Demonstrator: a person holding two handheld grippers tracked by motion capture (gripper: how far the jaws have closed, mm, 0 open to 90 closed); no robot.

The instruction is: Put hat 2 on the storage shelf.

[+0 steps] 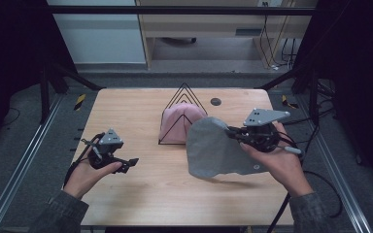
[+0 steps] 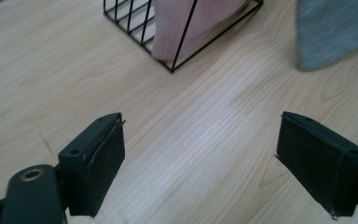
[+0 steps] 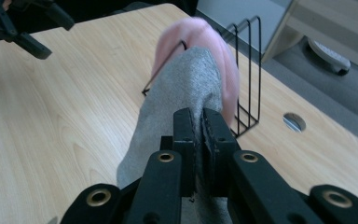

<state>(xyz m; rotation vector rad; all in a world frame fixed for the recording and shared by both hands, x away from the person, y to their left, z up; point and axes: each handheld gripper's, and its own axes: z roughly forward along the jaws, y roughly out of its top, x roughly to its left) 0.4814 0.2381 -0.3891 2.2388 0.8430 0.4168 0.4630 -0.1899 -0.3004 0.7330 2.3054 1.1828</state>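
A grey cloth (image 1: 212, 148) hangs above the table right of centre, pinched at its upper right edge by my right gripper (image 1: 233, 133). In the right gripper view the two black jaws (image 3: 199, 122) are pressed together on the grey cloth (image 3: 182, 88). A black wire rack (image 1: 180, 108) stands at the table's middle with a pink cloth (image 1: 177, 122) draped in it. The pink cloth (image 3: 212, 46) sits just behind the grey one. My left gripper (image 1: 130, 164) is held at the table's left, jaws wide apart and empty (image 2: 200, 163), pointing toward the rack (image 2: 175, 44).
The wooden table (image 1: 141, 189) has a round cable hole (image 1: 215, 101) behind the rack. Black frame posts (image 1: 43, 87) stand at both back corners. Metal rails (image 1: 19, 170) run along the floor on each side.
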